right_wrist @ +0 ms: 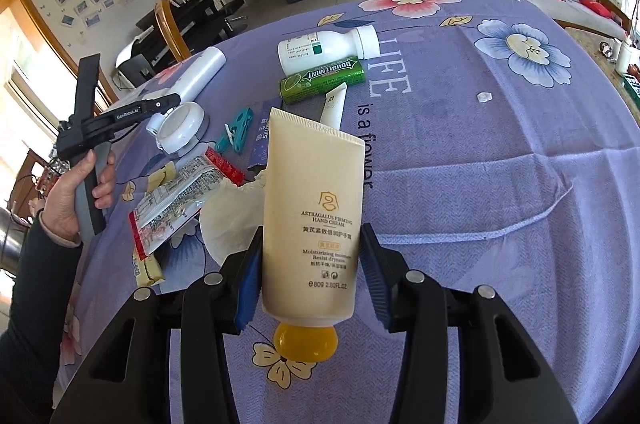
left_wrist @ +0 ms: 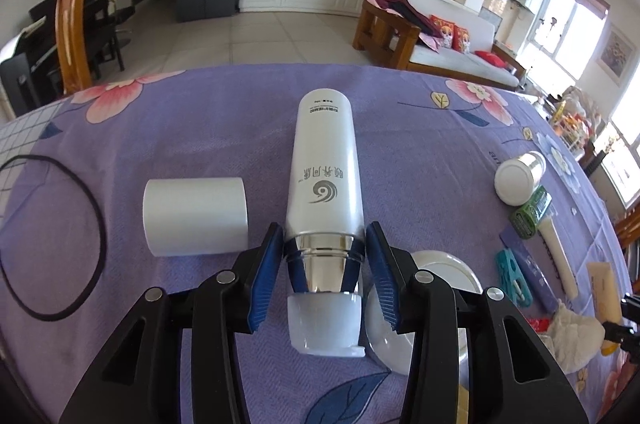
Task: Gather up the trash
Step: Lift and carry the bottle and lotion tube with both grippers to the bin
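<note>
Where the blue pads meet things, the two tools differ.
Left gripper [left_wrist: 324, 264]: jaws spread either side of the silver neck of a tall white bottle [left_wrist: 325, 179]; whether the pads [left_wrist: 264, 276] touch it I cannot tell.
White bottle: lies flat mid-tabletop, cap toward the camera, base toward the far edge.
Beside it: white cylinder [left_wrist: 196, 216] on its side to the left; round white dish [left_wrist: 444, 270] to the right.
Right gripper [right_wrist: 310, 276]: jaws apart around a cream hand-cream tube [right_wrist: 312, 220]; left pad at its side, right pad just clear.
Tube: orange cap [right_wrist: 306, 344] nearest the camera.
Beyond: crumpled tissue [right_wrist: 232, 216], snack wrapper [right_wrist: 176, 199], green Doublemint pack [right_wrist: 324, 79], white pill bottle [right_wrist: 320, 49].
Cloth: purple flowered tablecloth [right_wrist: 500, 151].
Person's hand [right_wrist: 68, 199]: grips the left tool's handle at the left edge.
</note>
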Demonstrator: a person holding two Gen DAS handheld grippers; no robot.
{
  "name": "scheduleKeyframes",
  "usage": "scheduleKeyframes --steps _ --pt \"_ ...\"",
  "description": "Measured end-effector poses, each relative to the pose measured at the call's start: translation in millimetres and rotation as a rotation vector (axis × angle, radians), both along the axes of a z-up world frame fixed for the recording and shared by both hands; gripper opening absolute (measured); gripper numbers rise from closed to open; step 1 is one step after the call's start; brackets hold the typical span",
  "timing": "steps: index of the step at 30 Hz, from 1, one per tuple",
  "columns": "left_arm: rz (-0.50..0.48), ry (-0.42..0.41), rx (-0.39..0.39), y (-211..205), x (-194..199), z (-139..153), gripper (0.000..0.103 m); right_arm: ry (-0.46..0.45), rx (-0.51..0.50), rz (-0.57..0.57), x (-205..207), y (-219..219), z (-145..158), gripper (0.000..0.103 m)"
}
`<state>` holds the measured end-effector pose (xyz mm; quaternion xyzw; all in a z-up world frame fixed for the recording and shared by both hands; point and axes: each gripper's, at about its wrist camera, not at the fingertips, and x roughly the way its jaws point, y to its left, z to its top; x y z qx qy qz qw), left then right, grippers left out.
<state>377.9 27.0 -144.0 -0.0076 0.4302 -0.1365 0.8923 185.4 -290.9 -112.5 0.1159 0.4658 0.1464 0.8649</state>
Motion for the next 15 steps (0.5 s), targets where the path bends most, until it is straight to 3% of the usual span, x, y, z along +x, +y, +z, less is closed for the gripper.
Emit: scheduleKeyframes --steps 2,4,6,7,8,15 --pt "0.01 -0.013 0.043 -7.2 7.9 -1.5 0.069 -0.001 -0.005 0.002 -0.5 0.7 -1.1 0.044" --pt "0.007 -0.025 0.06 -12.8 14.8 -3.3 0.073 0.002 -0.004 0.004 -0.1 0.6 -2.0 0.044" --pt "-0.001 -0.01 0.067 -16.3 21.3 -8.9 0.064 0.0 -0.008 0.003 -1.2 0.1 -2.5 0.044" --pt "0.003 -0.004 0.064 -16.7 22.5 -11.7 0.048 -0.001 -0.008 0.001 -1.8 0.1 -2.5 0.044" --pt "0.01 -0.007 0.059 -14.9 22.8 -10.9 0.042 -0.001 -0.008 -0.001 -2.6 -0.6 -2.3 0.044" --pt "0.021 -0.029 -0.058 -1.4 8.2 -1.9 0.042 -0.011 0.002 -0.03 -13.8 -9.0 2.5 0.044"
